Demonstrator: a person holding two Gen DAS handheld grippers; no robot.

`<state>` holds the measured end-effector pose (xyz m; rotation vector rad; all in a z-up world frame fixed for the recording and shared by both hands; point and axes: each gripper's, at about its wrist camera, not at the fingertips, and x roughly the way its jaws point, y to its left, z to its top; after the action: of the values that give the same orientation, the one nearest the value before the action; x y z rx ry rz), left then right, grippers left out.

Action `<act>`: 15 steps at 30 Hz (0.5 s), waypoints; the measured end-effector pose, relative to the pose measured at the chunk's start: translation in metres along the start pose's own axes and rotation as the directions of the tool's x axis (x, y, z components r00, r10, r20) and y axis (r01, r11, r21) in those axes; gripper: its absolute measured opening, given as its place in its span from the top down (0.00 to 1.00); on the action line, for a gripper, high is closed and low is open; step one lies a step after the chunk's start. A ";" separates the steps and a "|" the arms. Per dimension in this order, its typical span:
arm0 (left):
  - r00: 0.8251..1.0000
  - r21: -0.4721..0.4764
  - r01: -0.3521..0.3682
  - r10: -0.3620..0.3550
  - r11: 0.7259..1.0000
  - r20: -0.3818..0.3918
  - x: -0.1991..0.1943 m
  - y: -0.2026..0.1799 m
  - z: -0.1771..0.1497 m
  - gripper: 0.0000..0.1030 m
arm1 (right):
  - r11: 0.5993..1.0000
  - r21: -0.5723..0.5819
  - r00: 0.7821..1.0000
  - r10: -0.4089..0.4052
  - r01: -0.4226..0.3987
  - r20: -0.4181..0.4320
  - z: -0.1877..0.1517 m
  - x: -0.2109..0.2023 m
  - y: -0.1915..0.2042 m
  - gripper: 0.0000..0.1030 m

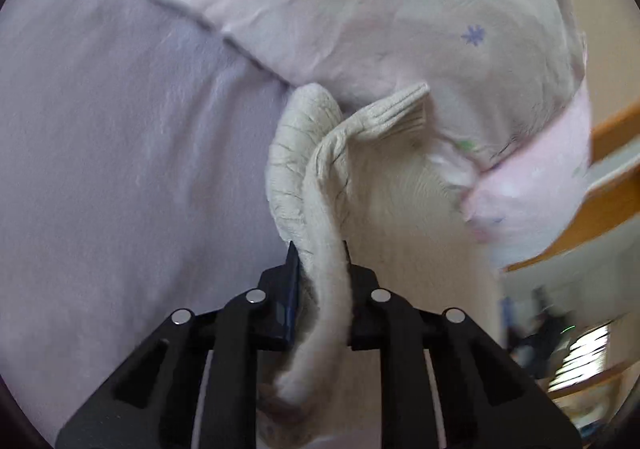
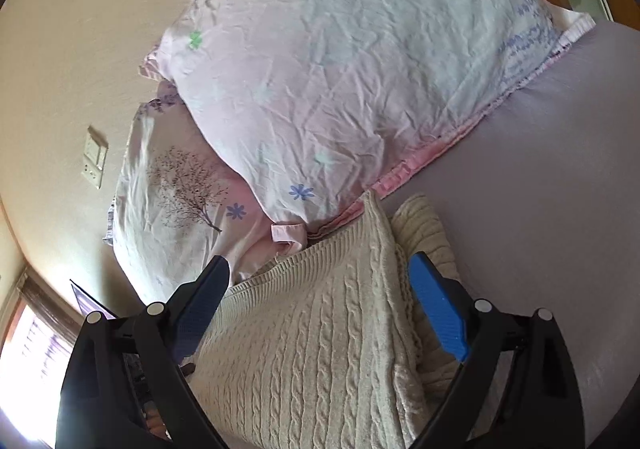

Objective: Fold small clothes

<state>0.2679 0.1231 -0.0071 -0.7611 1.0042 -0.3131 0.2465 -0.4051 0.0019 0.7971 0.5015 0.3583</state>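
Observation:
A cream cable-knit sweater lies on the lilac bed sheet, its top edge near the pillows. My right gripper is open, its blue pads standing either side of the sweater just above it. In the left wrist view my left gripper is shut on a fold of the cream sweater, whose ribbed cuff curls away ahead of the fingers. The sweater's lower part is hidden below both views.
Two floral pink-white pillows lie at the head of the bed against a cream wall with a switch plate. A wooden bed frame shows at the right. A bright window is at lower left.

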 end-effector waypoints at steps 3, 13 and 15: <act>0.979 -0.104 0.205 -0.204 0.973 0.021 -0.013 0.001 0.001 0.86 | 1.000 0.007 1.000 0.023 -0.023 -0.002 0.002 -0.003 0.000 0.09; 0.813 0.051 0.579 -0.573 0.814 -0.102 0.046 -0.192 -0.036 0.86 | 0.999 -0.046 0.994 0.022 -0.017 0.106 0.018 -0.040 0.004 0.09; 0.787 0.042 0.603 -0.586 0.796 -0.191 0.101 -0.237 -0.056 0.84 | 0.999 -0.045 0.994 -0.002 0.007 0.111 0.021 -0.044 -0.003 0.09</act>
<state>0.2968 -0.1257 0.0768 -0.9620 0.8731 -0.9907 0.2224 -0.4404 0.0251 0.7669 0.3900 0.3183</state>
